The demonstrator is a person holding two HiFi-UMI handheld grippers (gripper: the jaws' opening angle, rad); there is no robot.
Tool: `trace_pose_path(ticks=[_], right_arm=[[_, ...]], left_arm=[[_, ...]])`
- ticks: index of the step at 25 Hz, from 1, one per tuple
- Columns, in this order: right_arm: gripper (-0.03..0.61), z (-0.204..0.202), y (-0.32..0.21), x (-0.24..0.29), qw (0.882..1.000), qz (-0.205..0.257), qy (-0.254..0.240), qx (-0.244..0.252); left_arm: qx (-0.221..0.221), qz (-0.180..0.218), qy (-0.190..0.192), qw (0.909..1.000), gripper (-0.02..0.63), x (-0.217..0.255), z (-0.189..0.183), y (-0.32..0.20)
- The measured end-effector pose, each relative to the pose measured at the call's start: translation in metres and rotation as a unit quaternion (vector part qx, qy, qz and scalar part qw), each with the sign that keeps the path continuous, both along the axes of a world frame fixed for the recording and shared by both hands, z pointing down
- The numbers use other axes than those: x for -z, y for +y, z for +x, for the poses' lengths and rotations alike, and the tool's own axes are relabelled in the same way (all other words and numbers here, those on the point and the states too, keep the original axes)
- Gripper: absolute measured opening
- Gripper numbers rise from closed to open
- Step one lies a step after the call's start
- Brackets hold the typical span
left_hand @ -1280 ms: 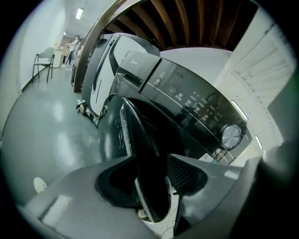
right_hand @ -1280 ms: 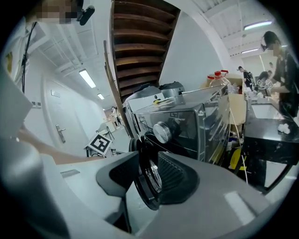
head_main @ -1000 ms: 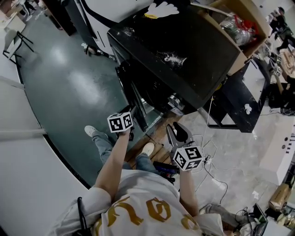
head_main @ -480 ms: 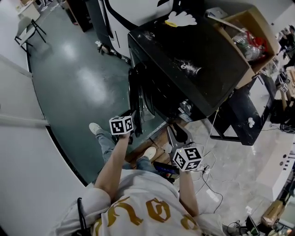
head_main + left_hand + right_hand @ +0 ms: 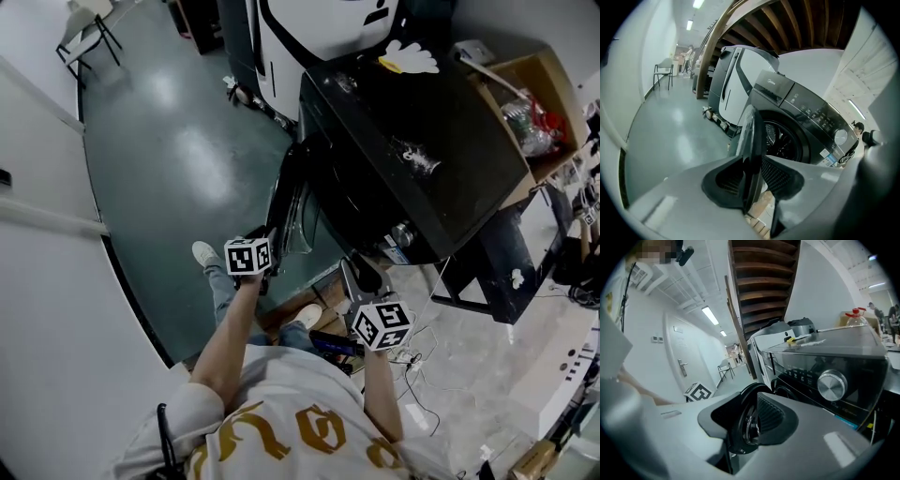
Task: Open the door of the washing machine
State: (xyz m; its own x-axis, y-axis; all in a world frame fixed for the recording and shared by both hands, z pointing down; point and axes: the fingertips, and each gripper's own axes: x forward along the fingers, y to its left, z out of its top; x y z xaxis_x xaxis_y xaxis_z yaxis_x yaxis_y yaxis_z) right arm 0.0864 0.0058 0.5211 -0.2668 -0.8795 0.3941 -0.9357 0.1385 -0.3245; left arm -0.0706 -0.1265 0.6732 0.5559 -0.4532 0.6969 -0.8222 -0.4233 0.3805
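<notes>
The dark front-loading washing machine (image 5: pixel 412 141) stands ahead, its control panel (image 5: pixel 811 110) and knob (image 5: pixel 831 385) showing. Its round door (image 5: pixel 286 202) is swung well out from the drum opening (image 5: pixel 783 140). My left gripper (image 5: pixel 270 246) is shut on the door's free edge; in the left gripper view the door (image 5: pixel 752 131) runs edge-on between the two pads of my left gripper (image 5: pixel 750 176). My right gripper (image 5: pixel 361 272) hangs lower right, off the machine. In the right gripper view my right gripper (image 5: pixel 752 425) is open with nothing held, and the door (image 5: pixel 743 397) shows beyond the gap.
A white appliance (image 5: pixel 319 23) stands behind the washer. A cardboard box (image 5: pixel 525 103) of clutter sits at the washer's right, above a black table (image 5: pixel 487 272). Cables (image 5: pixel 422 375) trail on the floor at the right. A chair (image 5: pixel 89 23) stands far left by the white wall.
The door has swung further out from the washer's front with my left gripper still on its edge. The head view has shifted. My right gripper has stayed where it was.
</notes>
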Motion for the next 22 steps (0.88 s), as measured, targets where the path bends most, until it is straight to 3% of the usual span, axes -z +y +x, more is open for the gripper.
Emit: trace_pose_path(ticks=[22], right_arm=[[0.101, -0.083, -0.071, -0.024, 0.996, -0.034, -0.007, 0.084]], left_arm=[[-0.041, 0.033, -0.061, 0.9967, 0.129, 0.005, -0.073, -0.046]])
